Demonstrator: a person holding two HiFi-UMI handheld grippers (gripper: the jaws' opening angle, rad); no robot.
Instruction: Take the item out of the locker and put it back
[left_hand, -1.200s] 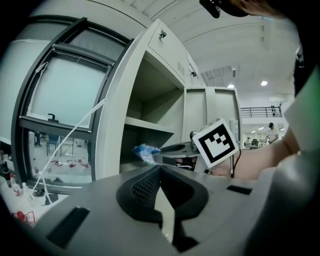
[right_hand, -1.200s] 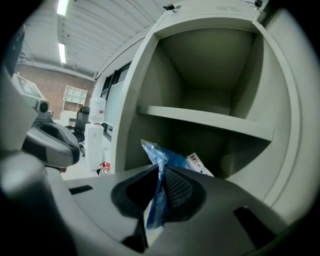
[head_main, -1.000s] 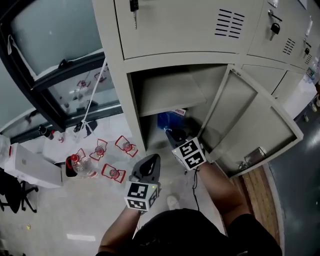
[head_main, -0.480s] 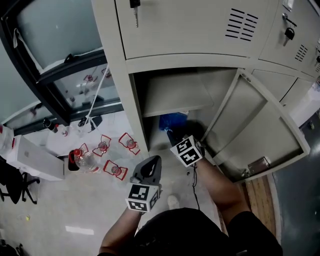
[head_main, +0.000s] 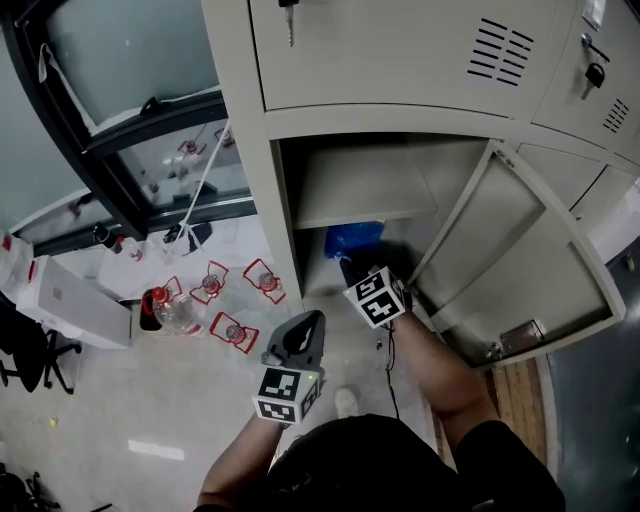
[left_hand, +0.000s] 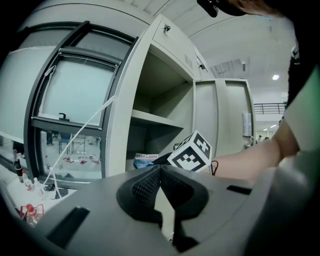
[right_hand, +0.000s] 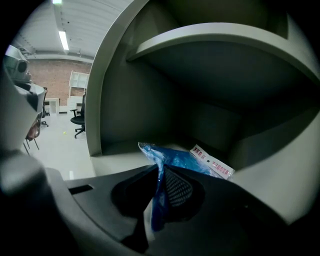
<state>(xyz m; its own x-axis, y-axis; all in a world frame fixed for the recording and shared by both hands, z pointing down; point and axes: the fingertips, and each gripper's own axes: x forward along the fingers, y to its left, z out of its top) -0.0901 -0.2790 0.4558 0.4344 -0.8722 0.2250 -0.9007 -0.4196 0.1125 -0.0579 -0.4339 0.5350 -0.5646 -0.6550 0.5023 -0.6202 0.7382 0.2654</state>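
A blue plastic bag (right_hand: 175, 157) with a white printed label (right_hand: 212, 161) lies in the lower part of the open grey locker (head_main: 400, 60). My right gripper (right_hand: 159, 172) is shut on the bag's near end. In the head view the right gripper (head_main: 352, 270) reaches into the opening under the shelf (head_main: 350, 190), and the bag (head_main: 352, 240) shows just beyond it. My left gripper (head_main: 306, 325) hangs outside the locker, lower and to the left. In its own view the left gripper (left_hand: 159, 172) is shut with nothing in it.
The locker door (head_main: 520, 260) stands open to the right of the opening. A key (head_main: 288, 15) hangs in the door above. On the floor at left lie several bottles (head_main: 165, 310) and a white box (head_main: 70, 305), below a dark window frame (head_main: 100, 150).
My right gripper has sunk a little with the blue bag inside the locker opening. The left gripper has stayed where it was.
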